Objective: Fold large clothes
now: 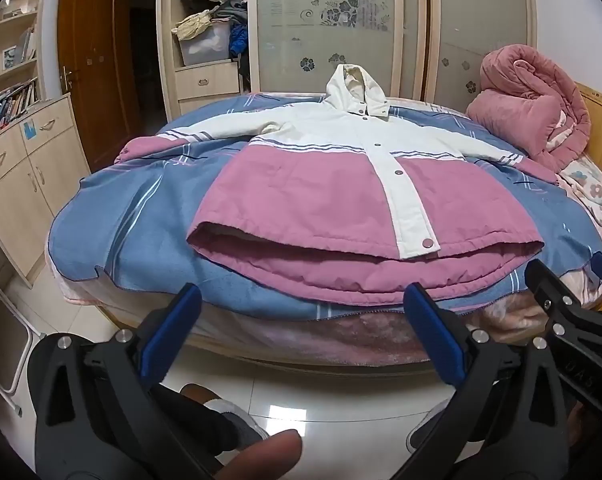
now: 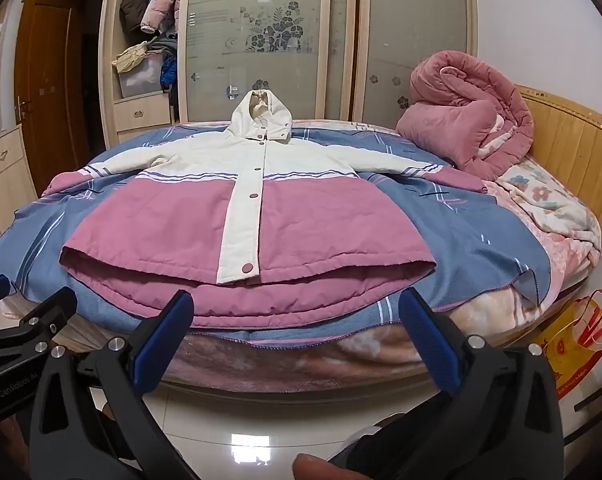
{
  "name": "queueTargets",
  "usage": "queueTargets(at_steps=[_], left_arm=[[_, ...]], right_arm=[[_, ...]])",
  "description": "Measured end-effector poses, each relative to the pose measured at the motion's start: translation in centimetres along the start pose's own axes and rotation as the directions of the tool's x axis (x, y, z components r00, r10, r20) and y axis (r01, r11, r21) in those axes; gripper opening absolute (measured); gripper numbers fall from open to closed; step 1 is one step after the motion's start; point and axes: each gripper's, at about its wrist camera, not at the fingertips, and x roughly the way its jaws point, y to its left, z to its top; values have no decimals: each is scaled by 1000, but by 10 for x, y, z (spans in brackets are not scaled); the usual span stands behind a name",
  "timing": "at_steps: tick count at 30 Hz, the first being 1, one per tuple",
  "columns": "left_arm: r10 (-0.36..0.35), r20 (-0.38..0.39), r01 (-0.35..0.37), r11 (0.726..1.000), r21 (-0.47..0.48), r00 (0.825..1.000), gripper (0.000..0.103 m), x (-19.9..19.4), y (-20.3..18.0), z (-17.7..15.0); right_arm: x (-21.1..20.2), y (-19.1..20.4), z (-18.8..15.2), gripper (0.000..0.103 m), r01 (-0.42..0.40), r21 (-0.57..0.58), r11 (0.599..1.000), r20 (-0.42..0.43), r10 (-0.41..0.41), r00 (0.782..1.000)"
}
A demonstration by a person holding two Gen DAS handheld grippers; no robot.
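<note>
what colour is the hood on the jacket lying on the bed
The hood is cream white, like the jacket's upper half; the right wrist view shows it best.

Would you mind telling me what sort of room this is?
Most likely a home bedroom: a bed carries the spread jacket and a rolled pink quilt, and a wardrobe with sliding doors stands behind it.

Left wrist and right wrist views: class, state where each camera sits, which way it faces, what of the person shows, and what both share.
Left wrist: rides the left tongs, aimed forward and downward over the bed's foot at the hooded jacket; a finger and feet show below.
Right wrist: rides the right tongs, same aim; a fingertip shows below.
Shared: jacket, blue striped sheet, pink quilt, wardrobe; each sees the other tongs.
</note>
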Motion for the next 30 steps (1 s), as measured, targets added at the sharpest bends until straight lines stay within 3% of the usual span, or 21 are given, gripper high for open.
queueTargets(at_steps=[17, 30], left_arm=[[-58, -26, 57, 998, -40, 998, 101, 1, 1, 0], [-54, -30, 53, 998, -33, 998, 101, 3, 0, -2]], right_arm=[[1, -5, 1, 102, -11, 28, 1000, -5, 11, 1000], [1, -3, 1, 102, -1, 15, 1000, -1, 1, 1000]])
